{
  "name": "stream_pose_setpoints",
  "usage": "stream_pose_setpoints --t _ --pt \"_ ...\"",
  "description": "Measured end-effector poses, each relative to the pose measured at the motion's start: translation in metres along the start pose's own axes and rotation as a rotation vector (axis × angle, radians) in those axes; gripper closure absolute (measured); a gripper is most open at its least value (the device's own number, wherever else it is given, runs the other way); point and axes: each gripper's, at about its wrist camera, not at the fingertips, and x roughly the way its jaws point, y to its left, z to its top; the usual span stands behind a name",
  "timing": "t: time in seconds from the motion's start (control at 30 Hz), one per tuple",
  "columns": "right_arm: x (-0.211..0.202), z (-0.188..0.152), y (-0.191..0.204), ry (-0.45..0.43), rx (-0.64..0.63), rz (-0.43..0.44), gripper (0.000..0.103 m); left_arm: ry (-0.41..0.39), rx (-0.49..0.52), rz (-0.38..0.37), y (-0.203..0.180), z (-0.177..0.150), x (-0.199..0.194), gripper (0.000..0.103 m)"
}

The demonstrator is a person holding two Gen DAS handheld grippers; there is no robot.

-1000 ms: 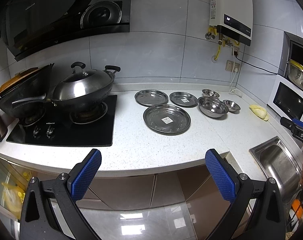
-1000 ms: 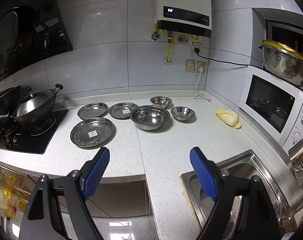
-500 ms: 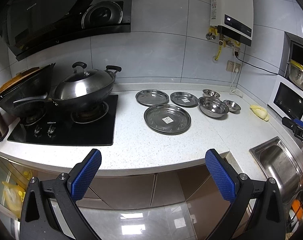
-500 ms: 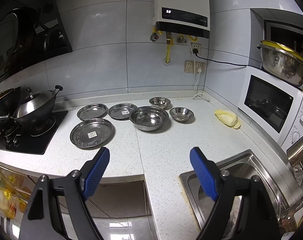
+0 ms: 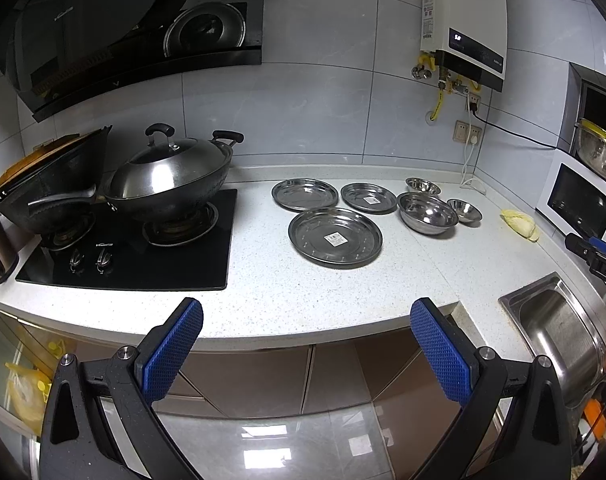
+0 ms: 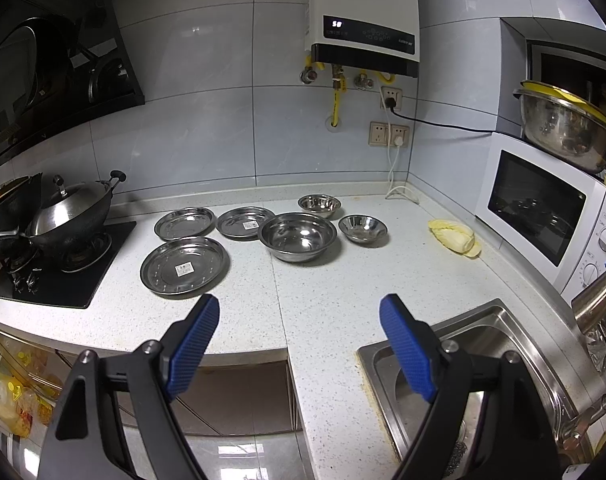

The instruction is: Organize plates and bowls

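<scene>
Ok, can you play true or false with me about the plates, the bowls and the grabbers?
1. Three plates lie on the counter. True: a big plate and two smaller ones.
2. The bowls are stacked. False: the big bowl and two small bowls sit apart.
3. The right gripper holds a plate. False: it is open and holds nothing.
4. The left gripper is open. True.
5. The big plate is in the sink. False: it is on the counter.

Left tongs (image 5: 307, 344) spread wide and empty, near the speckled counter (image 5: 303, 292) edge. Far on it, three steel plates (image 5: 335, 237) lie left of three steel bowls (image 5: 427, 213). A lidded wok (image 5: 171, 178) sits on the left stove.
</scene>
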Motion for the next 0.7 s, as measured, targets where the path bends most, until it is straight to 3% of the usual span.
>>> stream_pose_setpoints --t 0.7 --pt "0.0017 0.0061 0.0 0.001 -0.009 0.005 0.02 0.002 0.006 -0.001 -0.0041 0.0041 -0.001 0.001"
